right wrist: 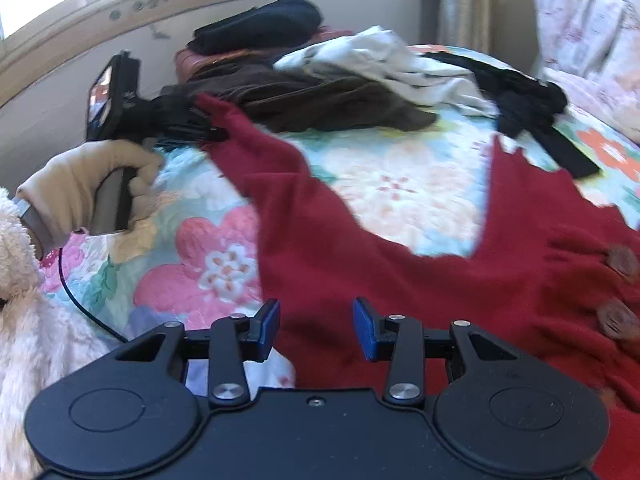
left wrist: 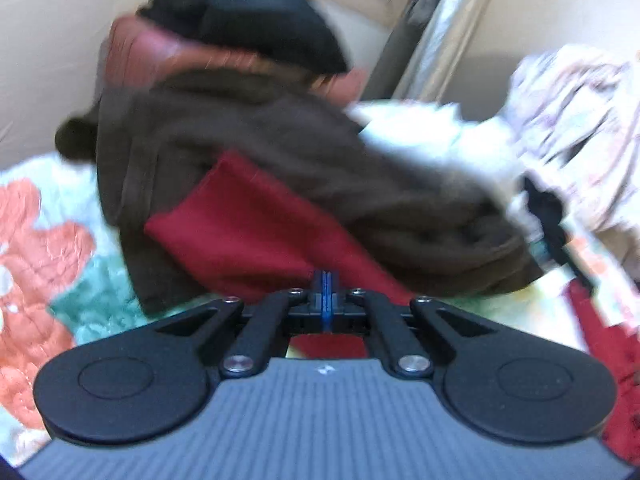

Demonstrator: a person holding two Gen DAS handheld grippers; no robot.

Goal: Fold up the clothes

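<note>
Left gripper [left wrist: 326, 280]: blue fingertips pressed together, clamped on the far end of a sleeve of the red cardigan [right wrist: 400, 248]; in the right wrist view the same gripper [right wrist: 212, 130] is seen from the side at the left, held by a gloved hand [right wrist: 92, 188], its tip meeting the sleeve end just beside the brown garment [right wrist: 320, 100]. Right gripper [right wrist: 316, 328]: blue pads [right wrist: 266, 328] well apart, nothing between them, held over the near part of the cardigan.

Red cardigan: spread across the near and right part of the floral quilt [right wrist: 400, 172], one sleeve running far-left to the left gripper, brown buttons [right wrist: 618, 320] down the front at the right edge. In the left wrist view the sleeve [left wrist: 248, 232] lies against the brown garment [left wrist: 300, 152], which fills the middle of the frame; this view is motion-blurred.

Far side of the bed, against the wall: a pile with a black garment [right wrist: 260, 28] on top of a reddish-pink item [right wrist: 188, 60], the brown garment sloping down from it. To the right of the brown garment lies a white garment [right wrist: 392, 64], and further right a black garment with straps [right wrist: 532, 104]. A pale patterned fabric [right wrist: 588, 28] occupies the far right corner. A fluffy white sleeve [right wrist: 20, 280] covers the person's arm at the near left
</note>
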